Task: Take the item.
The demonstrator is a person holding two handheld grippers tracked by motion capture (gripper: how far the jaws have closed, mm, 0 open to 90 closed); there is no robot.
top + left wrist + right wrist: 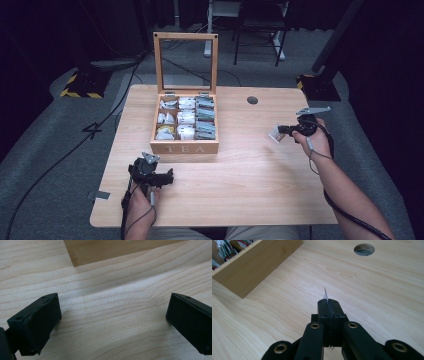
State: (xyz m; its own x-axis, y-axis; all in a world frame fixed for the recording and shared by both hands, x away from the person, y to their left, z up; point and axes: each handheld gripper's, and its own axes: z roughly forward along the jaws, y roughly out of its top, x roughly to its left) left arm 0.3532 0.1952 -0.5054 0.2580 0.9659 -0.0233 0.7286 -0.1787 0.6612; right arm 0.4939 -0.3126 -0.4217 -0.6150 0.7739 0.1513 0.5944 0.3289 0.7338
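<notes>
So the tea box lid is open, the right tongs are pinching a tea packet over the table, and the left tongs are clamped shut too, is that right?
Not quite: the left tongs are wide open with nothing between them, as the left gripper view shows. The rest holds: the tea box has its lid up, and the right tongs pinch a packet over the table.

Table (250, 175) is evenly, brightly lit from above while the room around it falls into near black. Soft shadow spreads below the box (120, 250) in the left gripper view. Both close views are slightly soft, jaws blurred at the bottom edge.
</notes>
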